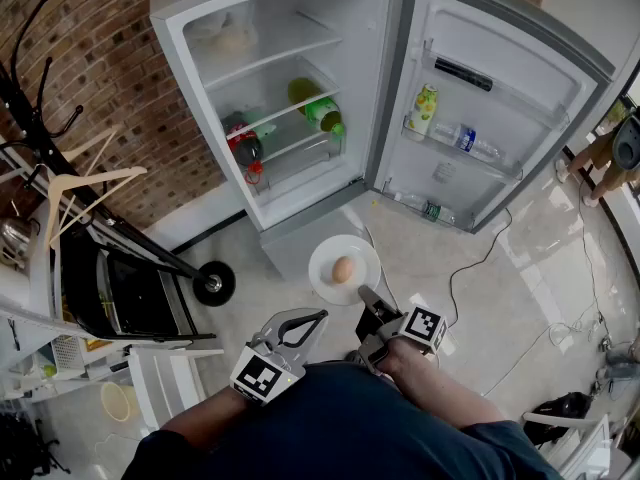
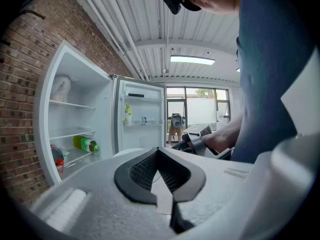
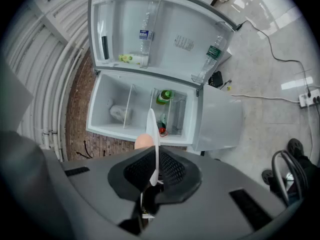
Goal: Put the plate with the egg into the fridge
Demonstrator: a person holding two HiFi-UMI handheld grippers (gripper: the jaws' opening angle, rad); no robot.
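A white plate (image 1: 330, 253) with a brown egg (image 1: 342, 269) on it hangs level over the floor just in front of the open fridge (image 1: 195, 18). My right gripper (image 1: 364, 295) is shut on the plate's near rim. In the right gripper view the plate (image 3: 152, 129) shows edge-on between the pads, with the egg (image 3: 143, 141) to its left. My left gripper (image 1: 321, 316) sits low beside the right one, shut with nothing in it. Its tips meet in the left gripper view (image 2: 158, 151).
The fridge shelves hold a green bottle (image 1: 318, 111) and a dark red-capped bottle (image 1: 243, 146). The open door (image 1: 505, 63) carries small bottles. A clothes rack with hangers (image 1: 70, 183) stands left. A cable (image 1: 478, 258) crosses the floor. A person (image 1: 605, 158) stands at the right edge.
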